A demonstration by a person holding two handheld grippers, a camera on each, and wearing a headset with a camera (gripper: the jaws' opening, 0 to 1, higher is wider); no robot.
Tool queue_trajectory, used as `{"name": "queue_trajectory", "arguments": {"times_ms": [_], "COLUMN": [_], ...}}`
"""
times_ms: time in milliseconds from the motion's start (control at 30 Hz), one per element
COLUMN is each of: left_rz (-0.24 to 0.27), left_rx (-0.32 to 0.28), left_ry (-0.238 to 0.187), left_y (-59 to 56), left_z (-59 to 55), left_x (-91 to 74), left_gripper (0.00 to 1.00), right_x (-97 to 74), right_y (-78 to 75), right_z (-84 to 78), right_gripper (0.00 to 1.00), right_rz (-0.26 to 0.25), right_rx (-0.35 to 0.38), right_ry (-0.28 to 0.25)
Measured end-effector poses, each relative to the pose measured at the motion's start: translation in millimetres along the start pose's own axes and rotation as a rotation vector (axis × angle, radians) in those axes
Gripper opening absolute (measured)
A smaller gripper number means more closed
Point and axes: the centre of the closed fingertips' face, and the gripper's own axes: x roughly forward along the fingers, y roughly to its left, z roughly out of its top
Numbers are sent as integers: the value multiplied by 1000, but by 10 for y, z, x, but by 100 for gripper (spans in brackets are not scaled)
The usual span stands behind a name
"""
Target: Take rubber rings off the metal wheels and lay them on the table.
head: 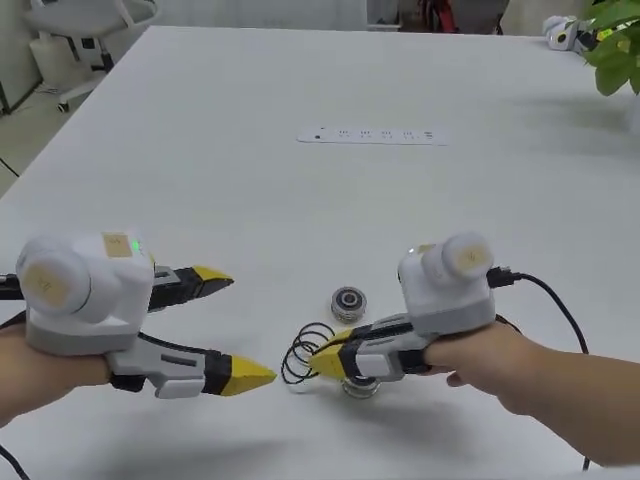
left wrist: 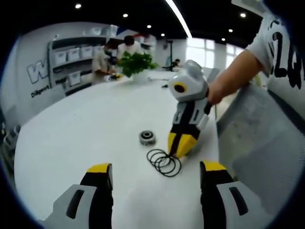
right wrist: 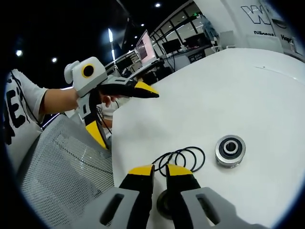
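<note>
The plainest writing is on the far wall in the left gripper view: a big "W" (left wrist: pixel 37 71), with a smaller line under it that starts "Dilig" and then gets too small to read. My white shirt has black print on it that I cannot make out.

My left gripper (head: pixel 232 326) has its yellow-tipped jaws spread wide, with nothing between them. My right gripper (right wrist: pixel 159 171) has its jaws pressed nearly together. I cannot tell whether they pinch a ring.

The loose heap of thin black rubber rings (head: pixel 305 350) lies on the plain white table (head: pixel 200 150), just at the right gripper's tips. One round silver metal wheel with a dark centre (head: pixel 348 300) sits just beyond the heap. A second metal wheel (head: pixel 360 388) sits right under the right gripper.

Farther up the table lies a flat white power strip (head: pixel 372 136). A leafy green plant (head: pixel 615 45) stands at the far corner. Shelves of pale bins (left wrist: pixel 71 55) line the wall.
</note>
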Motion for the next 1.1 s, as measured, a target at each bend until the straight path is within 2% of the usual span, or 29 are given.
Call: {"name": "queue_trajectory", "arguments": {"times_ms": [100,267,600,700,800,900,1000,1100], "left_rz": [-6,-9,-8,1,9,19,36,43], "left_rx": [20,16,14,19,-1,-14,-35,-39], "left_ry": [12,12,5,1,-14,-27,-55,-60], "left_y": [-33,-55,-85,-81,-67,-55,-44,-42], "left_z": [-15,-14,14,27,56,86,132,134], "left_x": [-3,-7,-60,-87,-117,-150,-187,-196], "left_gripper": [76,76,77,78,78,79,79,79], "right_x": [-12,-41,-275,-393,-506,-621,-740,-830], "right_y": [6,30,1,-24,-48,-90,-147,-176], "right_z": [-18,2,133,163,172,137,87,40], "right_gripper": [10,15,25,30,35,40,46,52], "right_rz": [-5,-1,-28,-49,-70,-92,-130,-156], "right_rx": [-26,-35,-56,-70,-96,-108,-153,-184], "right_ry": [9,6,-64,-86,-105,-119,-129,-122]}}
